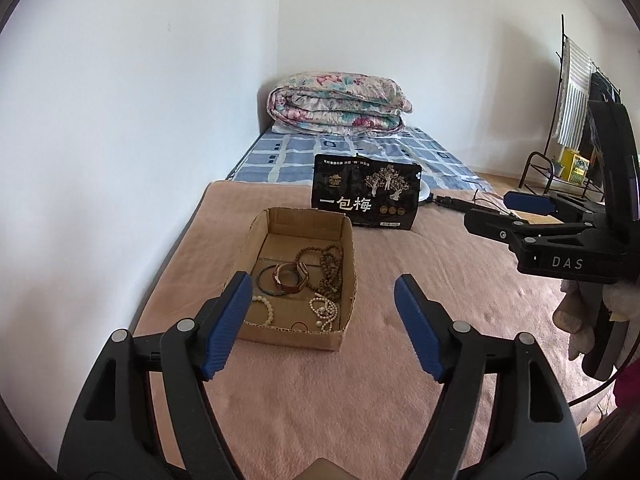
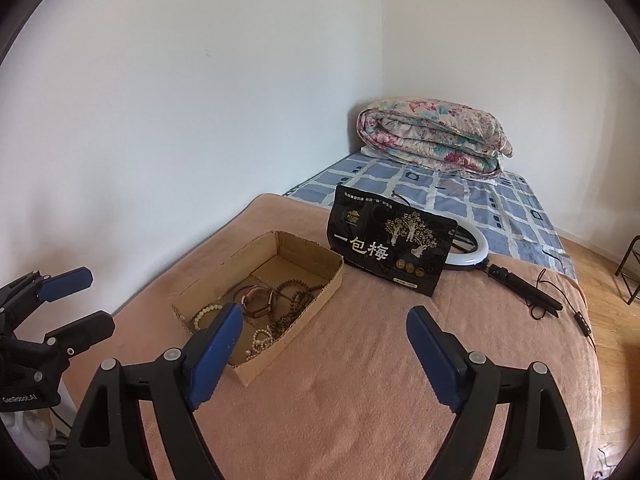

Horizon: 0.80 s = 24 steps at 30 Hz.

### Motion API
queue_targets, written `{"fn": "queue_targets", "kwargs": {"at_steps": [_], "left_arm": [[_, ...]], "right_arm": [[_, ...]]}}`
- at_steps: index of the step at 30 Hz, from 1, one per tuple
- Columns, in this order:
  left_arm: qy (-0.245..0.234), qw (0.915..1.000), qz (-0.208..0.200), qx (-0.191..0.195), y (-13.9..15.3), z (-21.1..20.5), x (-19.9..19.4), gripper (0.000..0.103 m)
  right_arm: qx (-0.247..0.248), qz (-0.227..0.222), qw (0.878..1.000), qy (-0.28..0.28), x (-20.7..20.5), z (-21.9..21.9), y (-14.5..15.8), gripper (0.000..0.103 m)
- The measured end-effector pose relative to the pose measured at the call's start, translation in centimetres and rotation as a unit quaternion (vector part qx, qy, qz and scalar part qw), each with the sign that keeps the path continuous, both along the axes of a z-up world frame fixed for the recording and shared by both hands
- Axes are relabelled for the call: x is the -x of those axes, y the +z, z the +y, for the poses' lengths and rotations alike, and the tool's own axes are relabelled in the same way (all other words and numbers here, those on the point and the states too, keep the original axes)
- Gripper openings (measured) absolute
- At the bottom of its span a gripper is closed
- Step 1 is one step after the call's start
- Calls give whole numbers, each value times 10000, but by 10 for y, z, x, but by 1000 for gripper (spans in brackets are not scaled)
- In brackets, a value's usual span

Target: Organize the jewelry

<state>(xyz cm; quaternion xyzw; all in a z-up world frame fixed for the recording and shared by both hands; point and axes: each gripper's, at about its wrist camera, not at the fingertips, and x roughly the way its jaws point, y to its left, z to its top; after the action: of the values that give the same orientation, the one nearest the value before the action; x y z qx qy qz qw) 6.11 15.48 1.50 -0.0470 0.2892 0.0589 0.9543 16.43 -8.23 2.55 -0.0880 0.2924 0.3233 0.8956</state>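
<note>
Home bedroom, bed [image 2: 500,204] against white walls, folded floral quilt [image 2: 432,140]

The pink blanket [image 1: 320,400] is lying bare between the grippers and the box [image 1: 296,332], so the way to 12 o'clock is staying open. At 1 o'clock from the box, the black bag [image 1: 366,196] is standing up like a wall. At 3 o'clock from the bag, the ring light [image 2: 476,248] and its cord [image 2: 576,316] are lying across the blanket.
</note>
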Motion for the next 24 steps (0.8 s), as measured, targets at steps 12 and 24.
{"fn": "queue_targets", "kwargs": {"at_steps": [12,24], "left_arm": [[76,9999,-52,-47,2,-2,5,93],[114,9995,-64,-287,1,-10,1,99]], "right_arm": [[-17,-83,9998,-191,16,-25,-13,102],[260,-94,9995,-169,14,-30,-31,103]]}}
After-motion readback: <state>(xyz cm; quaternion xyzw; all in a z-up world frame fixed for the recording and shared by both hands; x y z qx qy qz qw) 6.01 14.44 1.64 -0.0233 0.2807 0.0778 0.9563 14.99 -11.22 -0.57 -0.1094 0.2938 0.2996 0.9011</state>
